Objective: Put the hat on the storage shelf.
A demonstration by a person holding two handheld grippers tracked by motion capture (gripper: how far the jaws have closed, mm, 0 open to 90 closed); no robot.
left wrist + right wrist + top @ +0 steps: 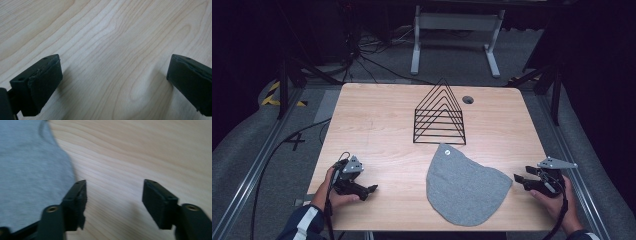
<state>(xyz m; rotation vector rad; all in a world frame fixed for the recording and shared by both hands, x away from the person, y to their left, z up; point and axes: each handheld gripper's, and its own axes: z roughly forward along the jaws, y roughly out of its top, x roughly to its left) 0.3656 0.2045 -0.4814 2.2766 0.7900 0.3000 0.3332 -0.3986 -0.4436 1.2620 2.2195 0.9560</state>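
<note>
A grey cloth (466,184) lies flat on the wooden table (382,125), front and right of centre. My right gripper (521,180) is open just off the cloth's right edge, jaws pointing left toward it. In the right gripper view the grey cloth (27,167) spreads beside the left jaw, with bare wood between the jaws of the right gripper (115,195). My left gripper (371,190) rests near the front left of the table, well apart from the cloth. The left gripper (113,72) is open over bare wood, nothing between its jaws.
A black wire rack (439,114) shaped like nested triangles stands upright behind the cloth at the table's middle. A round cable hole (468,99) sits near the back edge. Cables (362,55) and a white frame (457,35) lie on the floor beyond the table.
</note>
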